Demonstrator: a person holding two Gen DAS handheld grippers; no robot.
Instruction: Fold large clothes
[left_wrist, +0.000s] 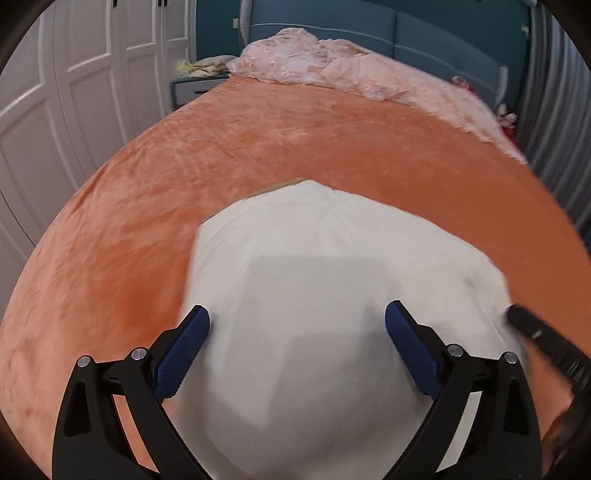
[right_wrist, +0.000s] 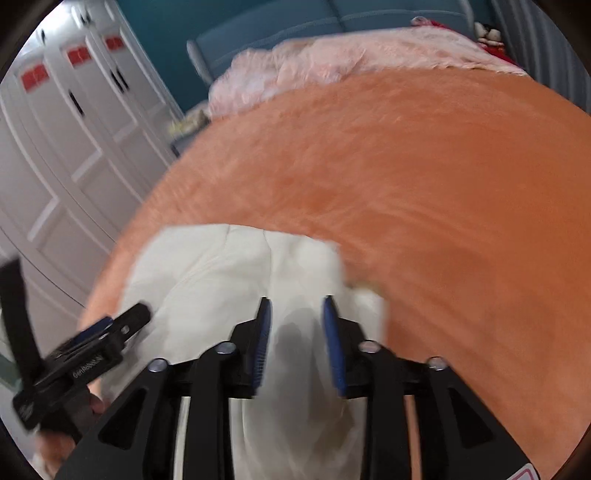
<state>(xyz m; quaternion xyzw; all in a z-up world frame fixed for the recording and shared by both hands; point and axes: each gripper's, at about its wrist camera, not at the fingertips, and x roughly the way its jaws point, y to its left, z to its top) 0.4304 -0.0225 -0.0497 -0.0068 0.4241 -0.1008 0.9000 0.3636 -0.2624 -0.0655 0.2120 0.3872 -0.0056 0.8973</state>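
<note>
White garment (left_wrist: 314, 288) lies on the orange bedspread (left_wrist: 258, 140) already folded into a compact stack, so mostly done, maybe 1 tidy left; left gripper (left_wrist: 297, 317) gapes wide, right gripper (right_wrist: 297, 308) part-open, both holding nothing.

Bed (left_wrist: 258, 140), covered by an orange plush blanket. Crumpled pink quilt (left_wrist: 332, 70) heaped along its far end, against a teal padded headboard (left_wrist: 443, 33). White panelled wardrobe doors (left_wrist: 74, 74) at left. Small bedside cabinet (left_wrist: 192, 88) beside them.
</note>
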